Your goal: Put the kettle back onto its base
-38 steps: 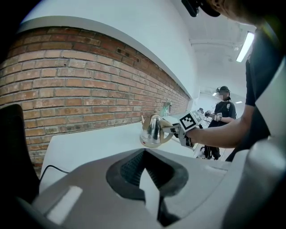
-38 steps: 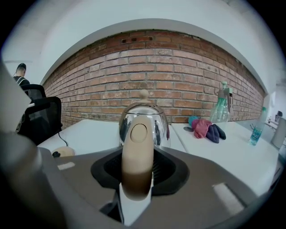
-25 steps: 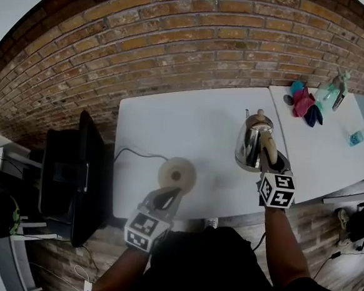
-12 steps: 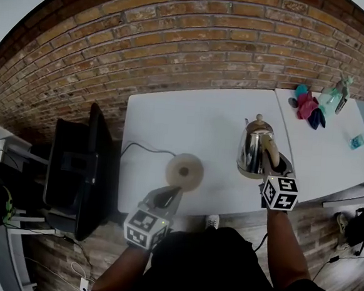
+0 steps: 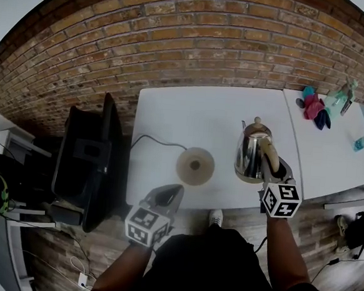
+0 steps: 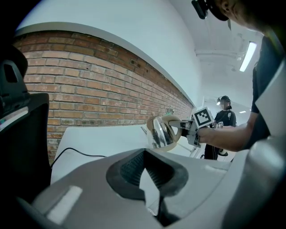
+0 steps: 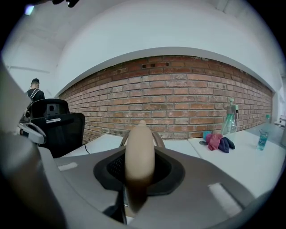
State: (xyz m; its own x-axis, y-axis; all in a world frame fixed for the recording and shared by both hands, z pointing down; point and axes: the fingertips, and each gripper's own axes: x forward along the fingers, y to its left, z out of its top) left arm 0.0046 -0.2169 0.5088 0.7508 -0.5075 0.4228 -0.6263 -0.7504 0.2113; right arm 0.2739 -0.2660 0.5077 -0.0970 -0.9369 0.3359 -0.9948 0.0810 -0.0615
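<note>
A shiny steel kettle [image 5: 251, 155] with a beige handle [image 5: 269, 153] hangs just above the white table [image 5: 172, 116], right of centre. My right gripper [image 5: 273, 169] is shut on that handle, which fills the jaws in the right gripper view as the handle [image 7: 139, 152]. The round beige base [image 5: 195, 166] lies on the table to the kettle's left, with its black cable [image 5: 150, 139] trailing left. My left gripper [image 5: 167, 199] sits at the table's near edge, left of the base, shut and holding nothing. The left gripper view shows the kettle [image 6: 161, 132] held off the table.
A black office chair [image 5: 83, 159] stands left of the table. The adjoining table on the right carries coloured cloths [image 5: 313, 107], a spray bottle [image 5: 338, 94] and a small blue cup [image 5: 360, 143]. A brick wall runs behind. A person [image 6: 223, 118] stands far off.
The kettle, held by my right gripper, has come closer to the base. The left gripper now sits a little farther from the base.
</note>
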